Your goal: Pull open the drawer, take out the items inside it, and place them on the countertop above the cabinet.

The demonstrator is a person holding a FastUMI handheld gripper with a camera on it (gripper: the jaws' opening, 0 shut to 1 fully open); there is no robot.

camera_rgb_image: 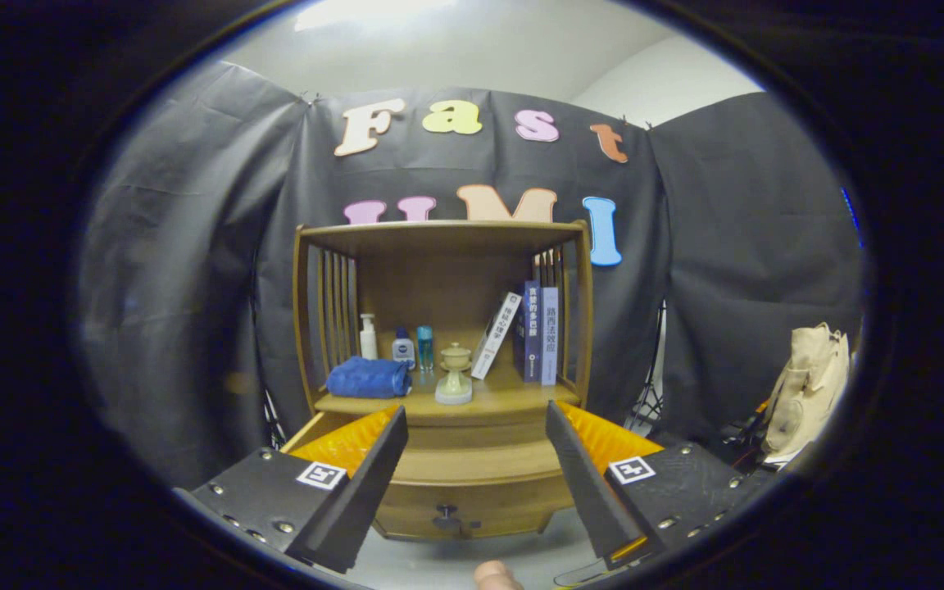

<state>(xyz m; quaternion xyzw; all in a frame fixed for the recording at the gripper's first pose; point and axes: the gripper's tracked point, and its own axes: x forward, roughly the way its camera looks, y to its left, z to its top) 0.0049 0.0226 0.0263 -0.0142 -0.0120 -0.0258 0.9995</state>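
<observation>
Tongs point(474, 459) spread wide and gripping nothing, aimed square at a wooden cabinet point(443, 328) from some way back, with the drawer point(472, 512) framed low between the two fingers. Drawer front apparently flush with the cabinet, its small dark knob point(445, 516) untouched, so the pull judged not yet begun and the contents out of sight. Wide spread of the fingers read as readiness to straddle that knob once lowered and brought in.

On the bench point(513, 399) above the drawer, inside the open-fronted shelf: a rolled blue towel point(369, 378) at the left, a white pump bottle point(368, 337), a small blue-capped bottle point(403, 348) and a teal bottle point(425, 347) lined up behind it, a pale stemmed cup point(455, 375) near the middle, three books point(531, 334) leaning at the right. Bare wood left between cup and books, judged the likeliest landing spot for the drawer's items.

Beige bag point(808, 392) well off to the right against the dark cloth; a fingertip point(495, 576) just visible beneath the tongs.
</observation>
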